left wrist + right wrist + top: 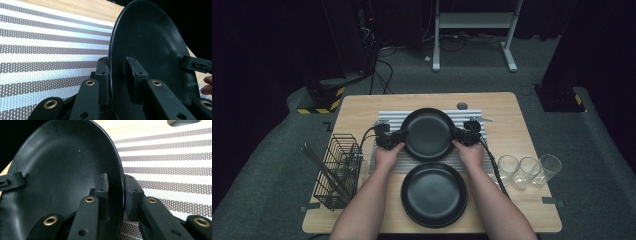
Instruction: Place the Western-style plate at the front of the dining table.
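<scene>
striped mat [387,116] under black plate [428,131], both grippers' fingers clamped on its rim

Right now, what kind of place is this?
Probably a lab or studio set up like a dining table: a wooden table with a striped placemat, black plates, drinking glasses, dark curtains and floor cables.

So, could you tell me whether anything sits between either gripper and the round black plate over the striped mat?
Nothing visible does. The left gripper and right gripper each already straddle opposite rims of the round black plate, one jaw inside and one outside, above the striped woven mat.
</scene>
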`<state>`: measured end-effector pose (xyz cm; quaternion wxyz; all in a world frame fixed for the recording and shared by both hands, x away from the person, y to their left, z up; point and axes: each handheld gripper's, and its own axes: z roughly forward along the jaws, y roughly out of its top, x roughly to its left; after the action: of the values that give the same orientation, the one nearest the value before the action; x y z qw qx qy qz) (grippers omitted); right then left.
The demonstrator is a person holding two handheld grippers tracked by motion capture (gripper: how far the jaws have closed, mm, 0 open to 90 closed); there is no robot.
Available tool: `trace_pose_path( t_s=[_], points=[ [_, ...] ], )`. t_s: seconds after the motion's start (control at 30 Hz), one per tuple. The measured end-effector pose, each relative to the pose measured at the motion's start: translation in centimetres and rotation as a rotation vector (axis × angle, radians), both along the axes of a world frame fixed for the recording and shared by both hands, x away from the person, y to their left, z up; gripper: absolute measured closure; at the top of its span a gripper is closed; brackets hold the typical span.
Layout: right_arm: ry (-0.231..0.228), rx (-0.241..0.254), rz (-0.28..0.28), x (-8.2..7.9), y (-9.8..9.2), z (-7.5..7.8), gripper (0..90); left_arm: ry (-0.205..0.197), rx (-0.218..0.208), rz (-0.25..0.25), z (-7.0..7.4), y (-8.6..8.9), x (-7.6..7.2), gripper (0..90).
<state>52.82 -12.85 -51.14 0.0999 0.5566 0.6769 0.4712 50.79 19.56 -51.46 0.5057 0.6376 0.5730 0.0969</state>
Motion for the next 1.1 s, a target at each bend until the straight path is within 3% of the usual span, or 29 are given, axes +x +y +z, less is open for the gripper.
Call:
trace_pose_path(
  t_s=[0.27, 0.57, 1.1],
  points=[
    [-0.004, -0.025, -0.009, 0.2, 0.0, -0.2, 77.3, 0.017, -0.01, 0.009, -0.4, 0.0, 0.4, 73.3],
    [0.028, -0.035, -0.02, 0.6, -0.1, -0.8, 77.3, 0.043, 0.025, 0.007, -0.4, -0.4, 1.2, 72.7],
    [0.041, -0.026, -0.026, 1.1, 0.0, -1.3, 77.9, 0.077, 0.059, 0.028, -1.3, -0.4, 1.9, 71.3]
  ],
)
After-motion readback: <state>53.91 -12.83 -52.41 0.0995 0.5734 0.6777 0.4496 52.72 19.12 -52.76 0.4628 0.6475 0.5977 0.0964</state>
